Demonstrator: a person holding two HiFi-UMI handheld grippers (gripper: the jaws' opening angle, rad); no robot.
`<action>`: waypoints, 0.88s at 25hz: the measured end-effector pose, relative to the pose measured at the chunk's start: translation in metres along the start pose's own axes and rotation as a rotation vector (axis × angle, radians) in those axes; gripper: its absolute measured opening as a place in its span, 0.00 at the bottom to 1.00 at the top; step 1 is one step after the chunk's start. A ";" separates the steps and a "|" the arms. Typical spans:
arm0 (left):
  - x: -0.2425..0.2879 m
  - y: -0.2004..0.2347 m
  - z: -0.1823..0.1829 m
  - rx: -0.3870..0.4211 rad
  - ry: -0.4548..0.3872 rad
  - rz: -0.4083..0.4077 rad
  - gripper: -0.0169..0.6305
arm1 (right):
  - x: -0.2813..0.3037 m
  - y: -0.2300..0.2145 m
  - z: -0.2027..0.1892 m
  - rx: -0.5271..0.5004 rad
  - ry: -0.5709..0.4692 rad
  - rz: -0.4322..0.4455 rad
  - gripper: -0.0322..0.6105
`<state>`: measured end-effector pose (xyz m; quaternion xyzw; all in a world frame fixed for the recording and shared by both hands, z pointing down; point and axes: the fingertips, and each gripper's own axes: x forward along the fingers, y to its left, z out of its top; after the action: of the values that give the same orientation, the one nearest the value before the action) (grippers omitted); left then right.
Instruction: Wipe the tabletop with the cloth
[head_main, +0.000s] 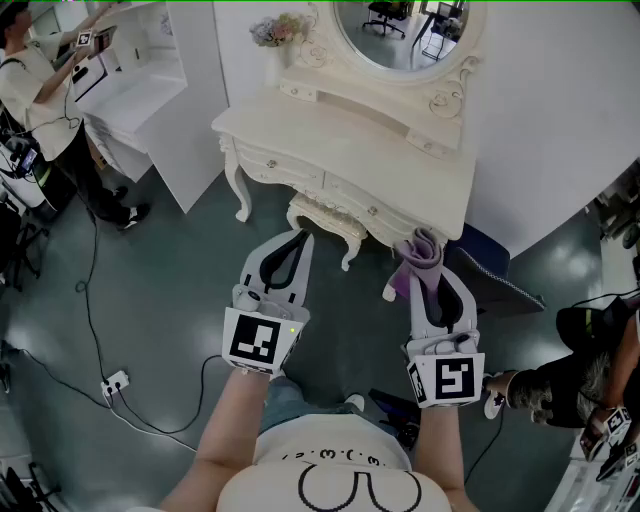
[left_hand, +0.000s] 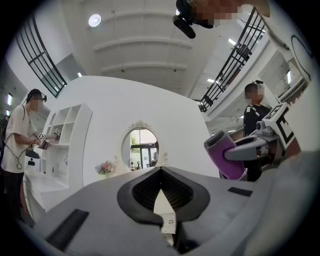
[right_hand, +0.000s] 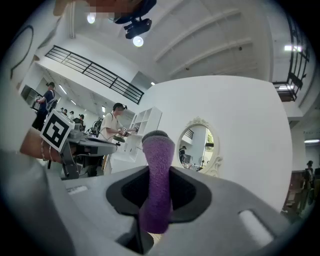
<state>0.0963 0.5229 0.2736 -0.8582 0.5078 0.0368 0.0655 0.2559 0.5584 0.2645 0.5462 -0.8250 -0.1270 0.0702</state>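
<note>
At 10 o'clock in the head view, a person (head_main: 35, 85) stands at a white shelf unit (head_main: 150, 70). A cable runs over the dark floor (head_main: 150, 290) to a power strip (head_main: 115, 382) at 8 o'clock. The left gripper (head_main: 298, 240), near 7 o'clock, points toward 12. Its jaws are pressed together at the tips with nothing between them. Ahead at 12 o'clock stands the white dressing bench (head_main: 350, 135), well apart from both grippers. An oval mirror (head_main: 400, 30) rises at its back, flowers (head_main: 280, 30) sit at its left rear corner and a stool (head_main: 325, 215) is tucked beneath it. The right gripper (head_main: 430, 270), near 5 o'clock, has its jaws clamped on a rolled purple cloth (head_main: 421, 248). The roll stands up past the jaw tips, off the bench.
</note>
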 end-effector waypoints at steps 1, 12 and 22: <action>0.002 0.005 0.000 0.004 -0.002 -0.003 0.02 | 0.005 0.002 0.000 0.000 0.001 -0.002 0.19; 0.015 0.077 -0.015 0.030 -0.003 -0.097 0.02 | 0.069 0.044 0.008 0.060 -0.018 -0.068 0.19; 0.042 0.142 -0.018 0.027 0.013 -0.130 0.02 | 0.136 0.061 0.016 0.067 0.003 -0.098 0.19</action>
<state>-0.0079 0.4168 0.2756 -0.8887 0.4517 0.0200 0.0761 0.1445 0.4585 0.2636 0.5881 -0.8010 -0.1018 0.0466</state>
